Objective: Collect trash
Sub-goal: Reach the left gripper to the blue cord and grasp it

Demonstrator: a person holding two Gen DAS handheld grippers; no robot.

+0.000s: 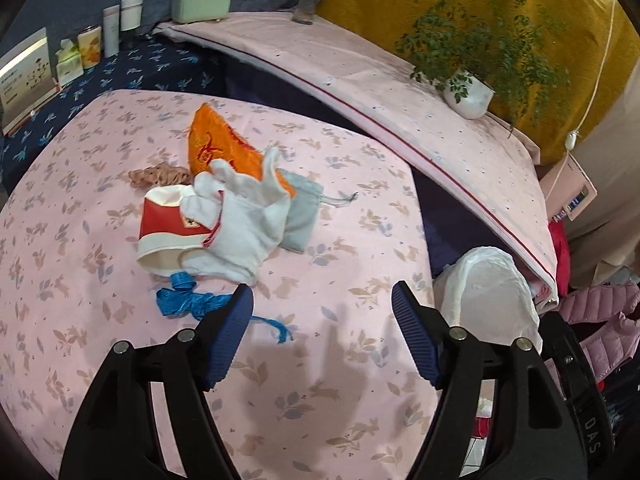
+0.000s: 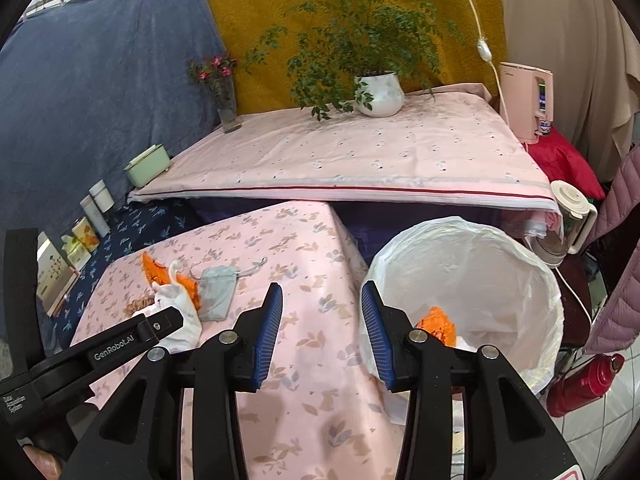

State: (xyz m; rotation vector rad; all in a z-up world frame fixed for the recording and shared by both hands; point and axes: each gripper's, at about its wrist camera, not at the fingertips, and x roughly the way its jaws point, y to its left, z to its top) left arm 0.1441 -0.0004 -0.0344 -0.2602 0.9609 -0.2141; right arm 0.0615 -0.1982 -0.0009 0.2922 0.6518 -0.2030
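Note:
A pile of trash lies on the pink floral table (image 1: 340, 400): a white glove (image 1: 244, 216), a red-and-white paper cup (image 1: 172, 228) on its side, an orange wrapper (image 1: 216, 144), a grey drawstring pouch (image 1: 300, 212), a blue ribbon (image 1: 188, 300) and a tan scrap (image 1: 160, 176). My left gripper (image 1: 322, 304) is open and empty, just in front of the pile, its left finger beside the ribbon. My right gripper (image 2: 322, 308) is open and empty over the table's right edge, next to the white-lined bin (image 2: 500, 264), which holds an orange wrapper (image 2: 438, 324). The pile shows in the right wrist view too, with the glove (image 2: 180, 300).
A higher pink-covered shelf (image 2: 360, 160) behind holds a potted plant (image 2: 378, 94), a flower vase (image 2: 228, 108) and a green box (image 2: 146, 170). Jars and cartons (image 1: 88, 48) line the dark blue cloth at left. A blender (image 2: 568, 216) and red flask (image 2: 588, 380) stand beside the bin.

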